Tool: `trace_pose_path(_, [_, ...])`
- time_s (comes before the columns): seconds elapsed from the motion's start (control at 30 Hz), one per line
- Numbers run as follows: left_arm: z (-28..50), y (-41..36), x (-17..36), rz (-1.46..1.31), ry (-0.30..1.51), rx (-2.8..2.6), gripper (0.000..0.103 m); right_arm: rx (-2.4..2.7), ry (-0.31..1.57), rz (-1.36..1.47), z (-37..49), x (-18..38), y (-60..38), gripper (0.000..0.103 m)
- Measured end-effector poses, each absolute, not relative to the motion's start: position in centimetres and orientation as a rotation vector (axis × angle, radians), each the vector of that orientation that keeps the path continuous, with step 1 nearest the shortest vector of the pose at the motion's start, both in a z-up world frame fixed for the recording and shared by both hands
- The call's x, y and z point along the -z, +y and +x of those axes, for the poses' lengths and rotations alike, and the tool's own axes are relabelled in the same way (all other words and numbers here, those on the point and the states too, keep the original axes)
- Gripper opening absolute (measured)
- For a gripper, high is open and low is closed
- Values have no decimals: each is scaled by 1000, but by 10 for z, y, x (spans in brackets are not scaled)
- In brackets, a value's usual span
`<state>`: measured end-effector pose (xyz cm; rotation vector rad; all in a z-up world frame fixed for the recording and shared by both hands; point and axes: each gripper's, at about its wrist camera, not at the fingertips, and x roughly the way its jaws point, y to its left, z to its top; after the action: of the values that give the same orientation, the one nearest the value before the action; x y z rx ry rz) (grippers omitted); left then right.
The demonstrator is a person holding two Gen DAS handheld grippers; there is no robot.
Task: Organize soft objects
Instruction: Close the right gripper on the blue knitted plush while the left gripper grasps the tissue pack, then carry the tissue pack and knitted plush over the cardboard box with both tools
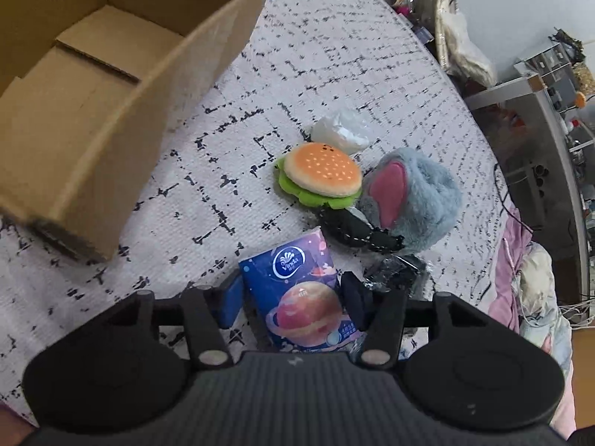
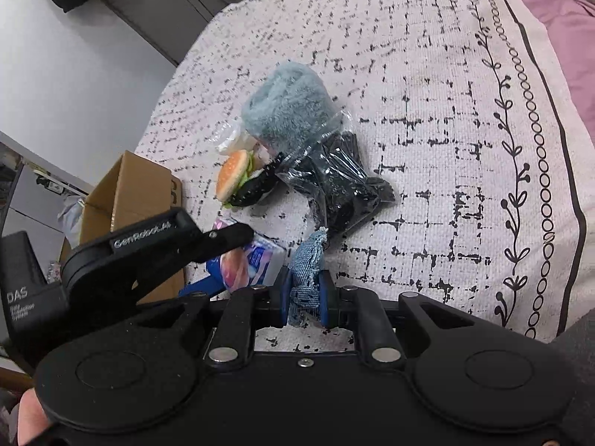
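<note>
The cardboard box [image 1: 93, 85] at the bed's left edge looks empty, so sorting has barely begun. The left gripper [image 1: 290, 297] pinches a tissue pack [image 1: 297, 290]; the right gripper [image 2: 305, 293] pinches a denim scrap [image 2: 306, 271]. The toy burger [image 1: 319, 178], the blue plush [image 1: 412, 197] and the black bagged bundle [image 2: 342, 186] wait mid-bed.

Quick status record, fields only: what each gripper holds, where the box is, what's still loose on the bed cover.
left gripper: shut on tissue pack
right gripper: shut on denim piece
cardboard box: open, nothing visible inside, left of the pile
loose items: burger toy, grey-blue plush, black bagged item, white plastic wad
surface: patterned bed cover
</note>
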<state>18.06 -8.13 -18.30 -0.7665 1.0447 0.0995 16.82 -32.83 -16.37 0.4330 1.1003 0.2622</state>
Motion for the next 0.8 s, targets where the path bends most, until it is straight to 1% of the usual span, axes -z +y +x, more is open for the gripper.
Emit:
trace_pose_path(0.43, [154,-74,136,-698,948,-60,53,-323,934,409,146,130,-326,15])
trace_pose_path(0.8, [139,-61,101,-596,884,-21,53,-351,810,359,146,112,-315,15])
